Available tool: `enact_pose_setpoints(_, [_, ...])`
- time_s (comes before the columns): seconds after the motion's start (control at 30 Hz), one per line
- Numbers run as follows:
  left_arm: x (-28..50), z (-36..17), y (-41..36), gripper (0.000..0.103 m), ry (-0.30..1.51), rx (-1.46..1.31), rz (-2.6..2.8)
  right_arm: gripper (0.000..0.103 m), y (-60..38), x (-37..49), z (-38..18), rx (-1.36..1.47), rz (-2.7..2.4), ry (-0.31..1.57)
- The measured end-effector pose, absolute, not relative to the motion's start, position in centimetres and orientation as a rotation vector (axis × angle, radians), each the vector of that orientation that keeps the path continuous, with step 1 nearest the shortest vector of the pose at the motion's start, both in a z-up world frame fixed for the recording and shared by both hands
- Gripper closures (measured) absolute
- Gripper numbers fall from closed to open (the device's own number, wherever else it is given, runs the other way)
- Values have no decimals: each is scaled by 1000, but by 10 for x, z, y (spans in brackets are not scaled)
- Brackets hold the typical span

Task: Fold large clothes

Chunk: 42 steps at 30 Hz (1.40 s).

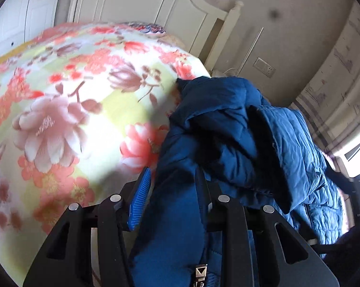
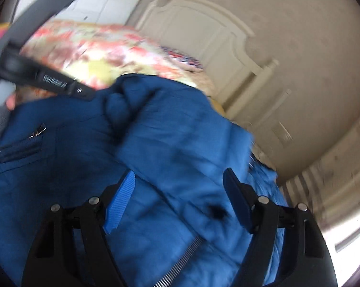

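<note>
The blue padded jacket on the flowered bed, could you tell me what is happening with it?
A person with a handheld gripper in each hand is folding a large blue padded jacket on a bed with a flowered cover. The left gripper has a fold of the jacket pinched between its fingers. The right gripper is open above the jacket, gripping nothing; its view is blurred.

Blue padded jacket (image 1: pixel 227 124) fills my lower right of the left wrist view, bunched in heavy folds, quilted lining turned outward at right. In my right wrist view it (image 2: pixel 170 138) sprawls across the centre, zipped pocket at left.
</note>
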<state>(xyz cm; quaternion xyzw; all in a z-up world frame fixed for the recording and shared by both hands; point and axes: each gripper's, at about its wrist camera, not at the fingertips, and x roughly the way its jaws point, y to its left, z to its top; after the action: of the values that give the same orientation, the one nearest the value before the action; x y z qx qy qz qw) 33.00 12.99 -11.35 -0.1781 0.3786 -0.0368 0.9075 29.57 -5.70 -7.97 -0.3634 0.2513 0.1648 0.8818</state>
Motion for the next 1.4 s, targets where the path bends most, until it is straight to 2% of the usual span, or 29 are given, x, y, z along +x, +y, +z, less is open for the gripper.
enact_pose_setpoints(0.13, [329,-115,128,80,789,-364,-89,29,-30,302,-100,-916,311,492])
enact_pose_setpoints(0.17, [329,-115,128,80,789,-362,-92,36,-29,304,-98,-914,305,489])
enact_pose_setpoints(0.23, [329,-114,127,80,791,-361,-94,65,-35,307,-86,-845,349,500])
enact_pose_setpoints(0.27, [328,-115,127,80,791,-364,-94,84,-41,305,-74,-783,373,486])
enact_pose_setpoints(0.3, [329,-115,128,80,791,-366,-94,86,-52,304,-59,-700,385,474])
enact_pose_setpoints(0.47, [331,-115,128,80,791,-362,-91,88,-183,311,14,31,433,460])
enact_pose_setpoints(0.6, [332,-116,126,79,795,-349,-92,89,-319,324,-13,581,309,512])
enact_pose_setpoints(0.73, [334,-115,125,79,800,-343,-89,83,-375,333,-69,783,163,643])
enact_pose_setpoints(0.77, [334,-116,124,79,802,-339,-86,80,-378,334,-80,820,168,658])
enact_pose_setpoints(0.87, [334,-113,122,79,794,-321,-82,61,-376,333,-90,813,173,663])
enact_pose_setpoints(1.0, [326,-92,99,79,741,-178,-100,51,-377,337,-89,811,192,669])
enact_pose_setpoints(1.07, [329,-87,85,79,747,-98,-97,51,-371,340,-94,787,176,691])
enact_pose_setpoints(1.13, [343,-87,75,79,792,-59,-99,61,-367,338,-95,775,177,700])
enact_pose_setpoints(1.2, [359,-89,70,79,823,-24,-80,79,-362,338,-93,758,202,702])
enact_pose_setpoints(1.3, [379,-95,59,78,867,40,-76,85,-358,327,-70,715,231,646])
enact_pose_setpoints(1.4, [384,-101,52,74,893,97,-47,86,-367,312,-45,697,243,557])
